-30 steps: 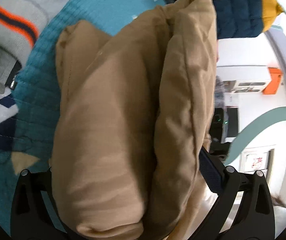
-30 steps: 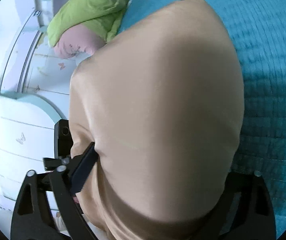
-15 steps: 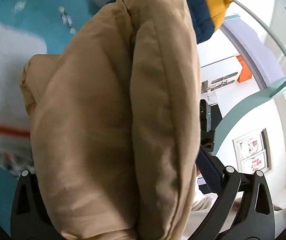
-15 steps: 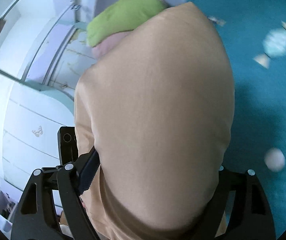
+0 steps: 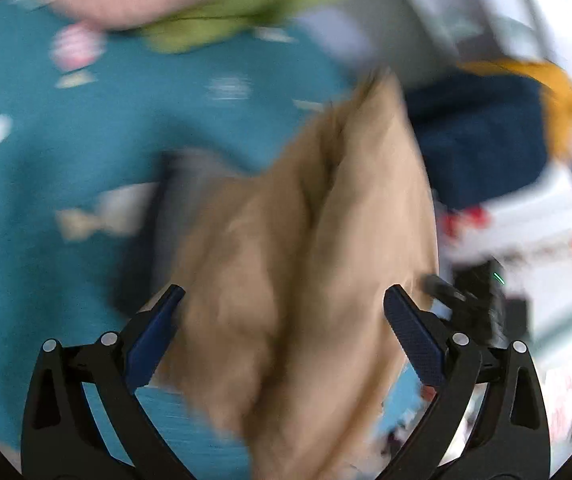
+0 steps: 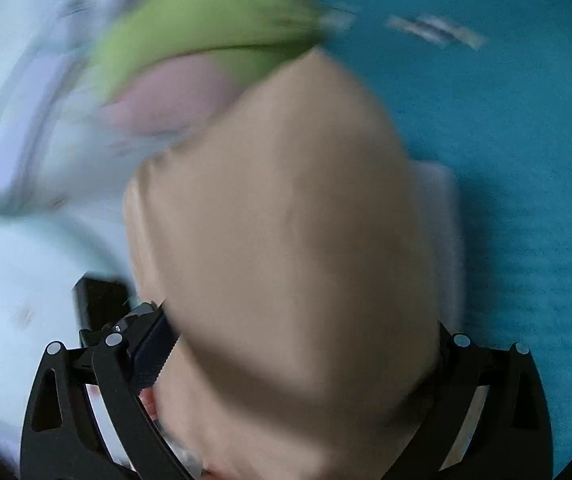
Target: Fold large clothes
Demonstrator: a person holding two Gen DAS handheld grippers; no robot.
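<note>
Both tilted downward, the left hand-held gripper [image 5: 284, 296] has its blue-padded fingers [image 5: 154, 332] spread wide with tan cloth between them, while the right hand-held gripper [image 6: 298, 344], its jaws just opened further, straddles the same bundle.

Your left wrist camera looks forward and downward along its two fingers, very close to the folded tan garment [image 5: 310, 264] that fills the middle of its view, with the teal bedspread [image 5: 46, 208] beyond. Your right wrist camera faces the same way, tilted down, even closer to the tan bundle [image 6: 286, 248]. Both views share that garment, the teal spread [image 6: 506, 140] and the green-and-pink pillow [image 5: 206, 0] [image 6: 206, 28] at the top. Both pictures are motion-blurred.
</note>
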